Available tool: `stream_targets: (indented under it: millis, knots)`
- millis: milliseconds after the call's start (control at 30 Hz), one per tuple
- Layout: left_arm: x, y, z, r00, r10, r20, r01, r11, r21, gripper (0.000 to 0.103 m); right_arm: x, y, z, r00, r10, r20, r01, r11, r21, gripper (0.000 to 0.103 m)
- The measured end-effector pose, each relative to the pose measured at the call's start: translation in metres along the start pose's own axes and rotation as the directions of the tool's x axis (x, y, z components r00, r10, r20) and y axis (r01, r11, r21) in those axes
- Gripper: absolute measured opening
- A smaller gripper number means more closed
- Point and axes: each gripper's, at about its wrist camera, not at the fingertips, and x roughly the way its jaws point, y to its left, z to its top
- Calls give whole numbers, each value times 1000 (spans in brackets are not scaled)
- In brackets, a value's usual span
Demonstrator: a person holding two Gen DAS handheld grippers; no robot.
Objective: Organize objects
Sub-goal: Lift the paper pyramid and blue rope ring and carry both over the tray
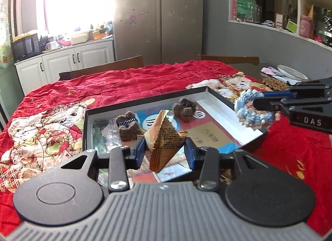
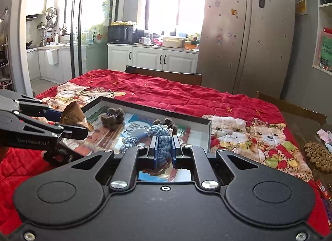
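Note:
My left gripper [image 1: 165, 149] is shut on a gold pyramid-shaped packet [image 1: 164, 139] and holds it just above the near part of a shallow black box [image 1: 145, 101]. The same packet [image 2: 71, 116] shows at the left in the right wrist view, held by the left gripper [image 2: 72, 125]. My right gripper [image 2: 164, 149] is shut on a blue and white knitted ring [image 2: 160, 143], held over the box [image 2: 157, 110]. From the left wrist view, that ring [image 1: 249, 112] hangs above the box's right edge. Two brown fuzzy hair clips [image 1: 128, 127] [image 1: 185, 108] lie inside the box.
The box sits on a red quilted cloth [image 1: 124, 83] printed with bear pictures, covering the table. Wooden chair backs [image 2: 166, 75] stand at the far side. A brown beaded mat [image 2: 317, 156] and a white dish [image 1: 290, 72] lie at the table's right end.

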Motion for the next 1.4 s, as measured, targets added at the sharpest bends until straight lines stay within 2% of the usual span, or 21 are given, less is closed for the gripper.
stream_targets:
  millis: [233,667,1400]
  knots:
    - [17,6,11,1000,12,-8,-13,1000,-22,44,25,-9,8,999,-26,-22,26,1000,16,12]
    - [54,9,28,999,45,-24,-45,998,-34,44,72,-28,4,995,-60,-77,67,993,96,12]
    - [102,18,38,995,78,-61,-82,994,-72,44,124,-40,2,983,-138,-118,151,981,118,12]
